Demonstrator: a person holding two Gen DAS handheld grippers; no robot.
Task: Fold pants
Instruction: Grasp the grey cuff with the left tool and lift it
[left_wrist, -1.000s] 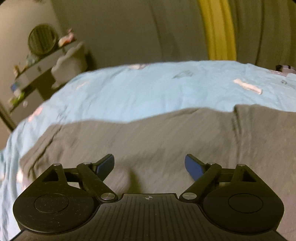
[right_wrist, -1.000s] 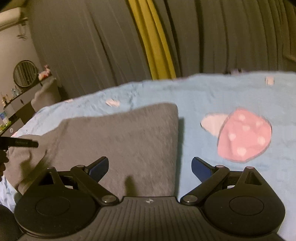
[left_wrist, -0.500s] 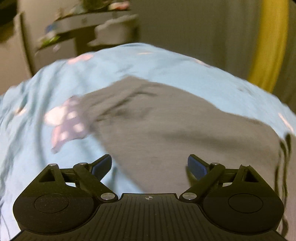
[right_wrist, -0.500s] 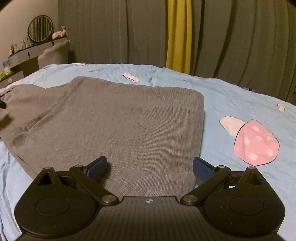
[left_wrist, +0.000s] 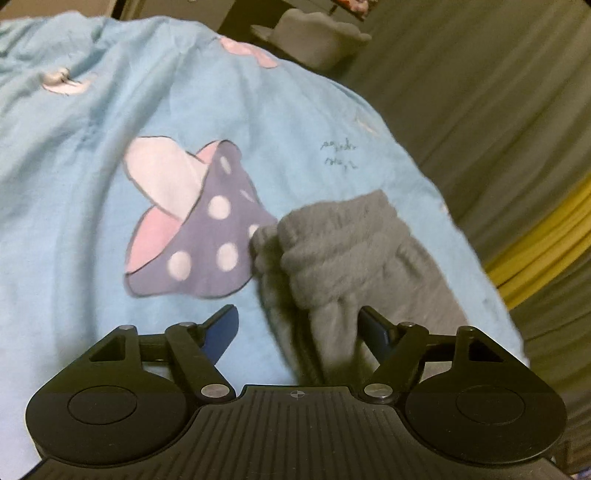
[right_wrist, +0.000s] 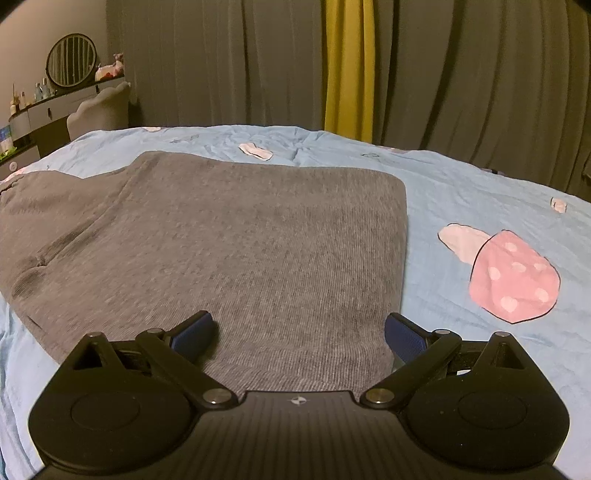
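We've got the grey pants (right_wrist: 229, 243) lying flat on the blue bed (right_wrist: 480, 192). Both our left gripper (left_wrist: 295, 325) and right gripper (right_wrist: 297, 332) have jaws released, waistband bunched at 1 o'clock of the left.

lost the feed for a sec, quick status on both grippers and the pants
Left gripper open, at the bunched waistband end. Right gripper open over the folded end. Grey pants flat on the blue bedspread, ungripped. Nothing in the way.

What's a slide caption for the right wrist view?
Open right gripper poised over gray pants lying folded on blue bedspread.
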